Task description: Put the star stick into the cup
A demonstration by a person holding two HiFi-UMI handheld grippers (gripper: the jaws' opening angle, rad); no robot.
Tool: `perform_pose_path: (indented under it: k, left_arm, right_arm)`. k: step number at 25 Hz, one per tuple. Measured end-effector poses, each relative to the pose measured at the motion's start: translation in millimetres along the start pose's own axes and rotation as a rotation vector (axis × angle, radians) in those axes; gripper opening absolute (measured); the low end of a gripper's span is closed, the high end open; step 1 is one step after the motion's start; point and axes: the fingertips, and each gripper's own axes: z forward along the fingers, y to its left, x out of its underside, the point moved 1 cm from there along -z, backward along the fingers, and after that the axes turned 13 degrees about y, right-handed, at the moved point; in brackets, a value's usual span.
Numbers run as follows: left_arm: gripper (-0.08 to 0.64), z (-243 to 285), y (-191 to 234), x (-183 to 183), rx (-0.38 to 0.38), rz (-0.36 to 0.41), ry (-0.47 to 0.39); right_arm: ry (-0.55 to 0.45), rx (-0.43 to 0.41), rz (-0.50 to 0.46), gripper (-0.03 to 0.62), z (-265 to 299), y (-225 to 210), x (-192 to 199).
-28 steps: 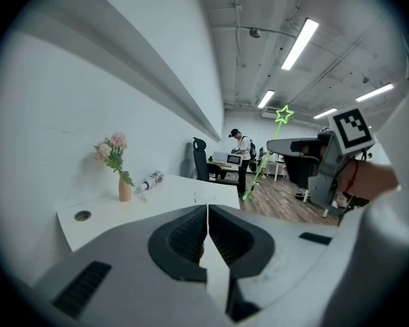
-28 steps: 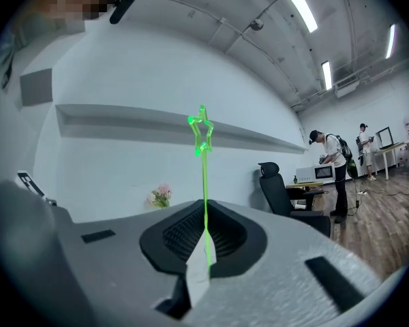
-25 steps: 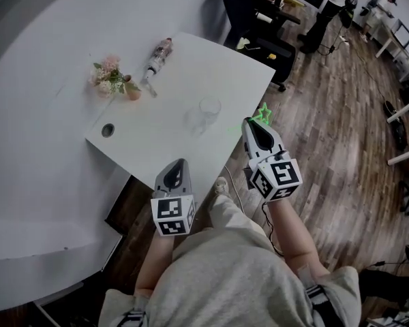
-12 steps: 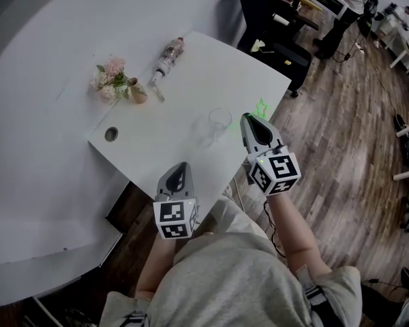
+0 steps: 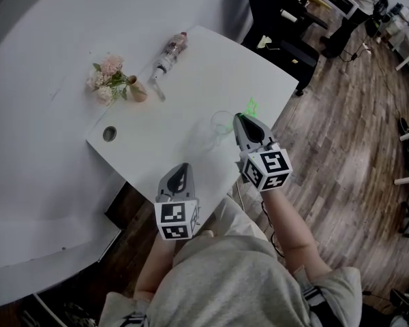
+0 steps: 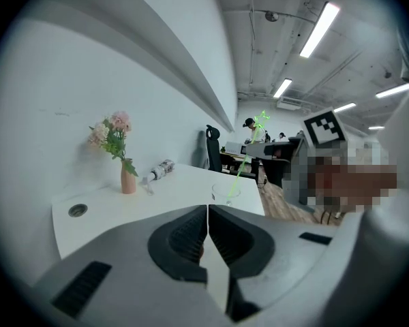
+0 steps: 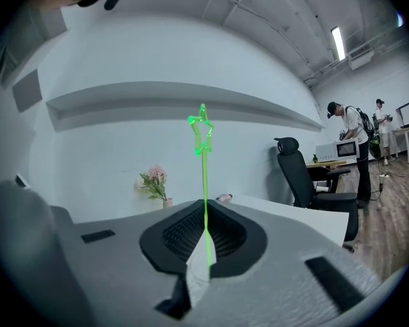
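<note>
Pinching the thin green star stick (image 7: 204, 176) between closed jaws, the right gripper (image 5: 238, 118) holds it at center frame, beside the clear cup (image 5: 221, 122). The left gripper (image 6: 208, 216) is closed on nothing (lower center). Only the left gripper view shows the stick's lower end overlapping the cup.

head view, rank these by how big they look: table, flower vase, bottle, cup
1. white table
2. flower vase and bottle, about alike, too close to rank
3. cup, smallest
</note>
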Motion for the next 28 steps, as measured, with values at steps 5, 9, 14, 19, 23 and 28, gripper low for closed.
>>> perform_pose_path:
  k: [5, 9, 14, 19, 23, 28]
  left_arm:
    - [0.008, 7.0, 0.2, 1.2, -0.007, 0.002, 0.011]
    - [0.008, 10.4, -1.2, 0.6, -0.009, 0.001, 0.013]
    - [0.009, 15.4, -1.5, 0.5, -0.007, 0.0, 0.017]
    - [0.009, 17.7, -2.1, -0.2, -0.005, -0.001, 0.017]
    - [0.009, 18.9, -1.5, 0.9, -0.003, 0.001, 0.014]
    - [0.009, 17.8, -2.3, 2.7, -0.005, 0.0, 0.019]
  right_arm:
    - [0.033, -0.012, 0.025, 0.012, 15.2, -6.3, 15.0]
    - [0.058, -0.02, 0.06, 0.012, 24.2, -11.9, 27.8]
    - [0.087, -0.021, 0.089, 0.012, 34.9, -16.1, 41.6]
    - [0.108, -0.02, 0.107, 0.013, 41.1, -17.5, 51.5]
    - [0.117, -0.02, 0.118, 0.014, 44.1, -17.4, 59.6]
    - [0.113, -0.013, 0.121, 0.015, 41.3, -21.7, 61.5]
